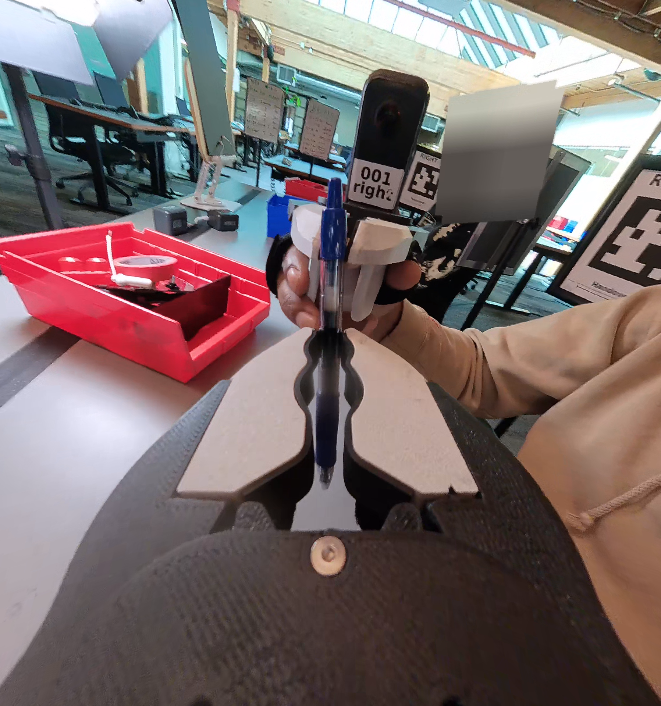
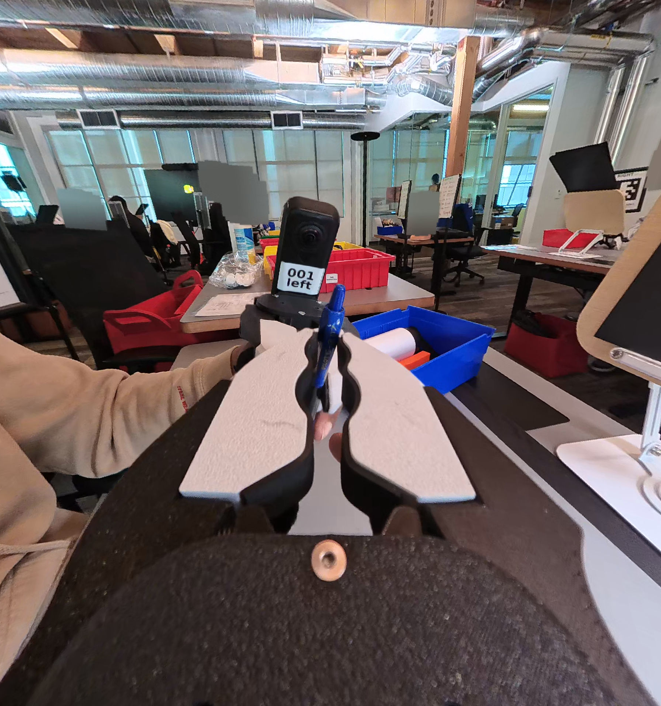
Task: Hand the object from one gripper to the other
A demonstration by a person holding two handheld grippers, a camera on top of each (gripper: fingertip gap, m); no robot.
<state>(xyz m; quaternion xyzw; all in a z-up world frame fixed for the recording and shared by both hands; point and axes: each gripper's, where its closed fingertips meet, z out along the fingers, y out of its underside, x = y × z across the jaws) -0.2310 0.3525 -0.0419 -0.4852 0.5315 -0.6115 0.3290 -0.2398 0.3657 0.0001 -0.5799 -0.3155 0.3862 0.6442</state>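
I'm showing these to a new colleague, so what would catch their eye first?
First the blue pen, upright in mid-air between two facing grippers: the left gripper is closed on its lower barrel and the right gripper is around its upper part. Next, in the left wrist view, the red bin of odds and ends on the grey table, and in the right wrist view the blue bin just behind the pen.

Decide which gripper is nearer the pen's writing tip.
Left. The pen has its tip between the left gripper fingers; the right gripper sits at its clip end.
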